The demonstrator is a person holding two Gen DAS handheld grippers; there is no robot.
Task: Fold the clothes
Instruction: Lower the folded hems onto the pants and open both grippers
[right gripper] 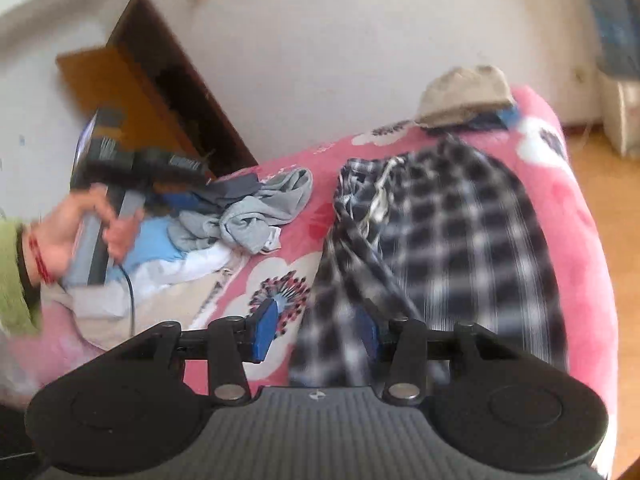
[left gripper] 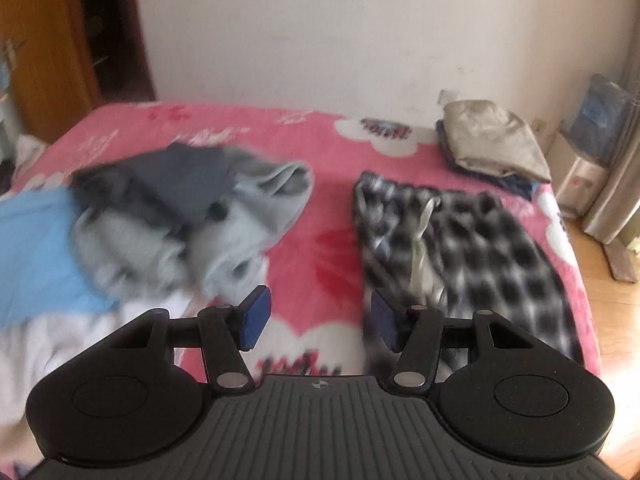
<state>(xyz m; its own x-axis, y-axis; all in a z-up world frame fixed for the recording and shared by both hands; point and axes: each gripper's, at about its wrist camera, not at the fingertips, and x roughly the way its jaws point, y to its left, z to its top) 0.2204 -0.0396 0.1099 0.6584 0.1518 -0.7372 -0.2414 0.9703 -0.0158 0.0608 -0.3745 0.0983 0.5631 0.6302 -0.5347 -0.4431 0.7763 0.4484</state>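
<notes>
Plainly, both tools gape; left tool (left gripper: 316,322) beside plaid trousers (left gripper: 460,252); right tool (right gripper: 318,330) over them.

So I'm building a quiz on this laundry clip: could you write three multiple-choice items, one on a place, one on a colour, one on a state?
1. Where is the folded beige garment?
A. far right corner of the bed
B. on the floor
C. under the grey pile

2. What colour is the garment beside the grey pile?
A. yellow
B. light blue
C. green

3. How are the left gripper jaws?
A. shut on cloth
B. open, holding nothing
C. out of view

Key: 1 A, it lies by the wall; 2 B, blue shows left of the pile; 3 B, the pink blanket shows between them.
</notes>
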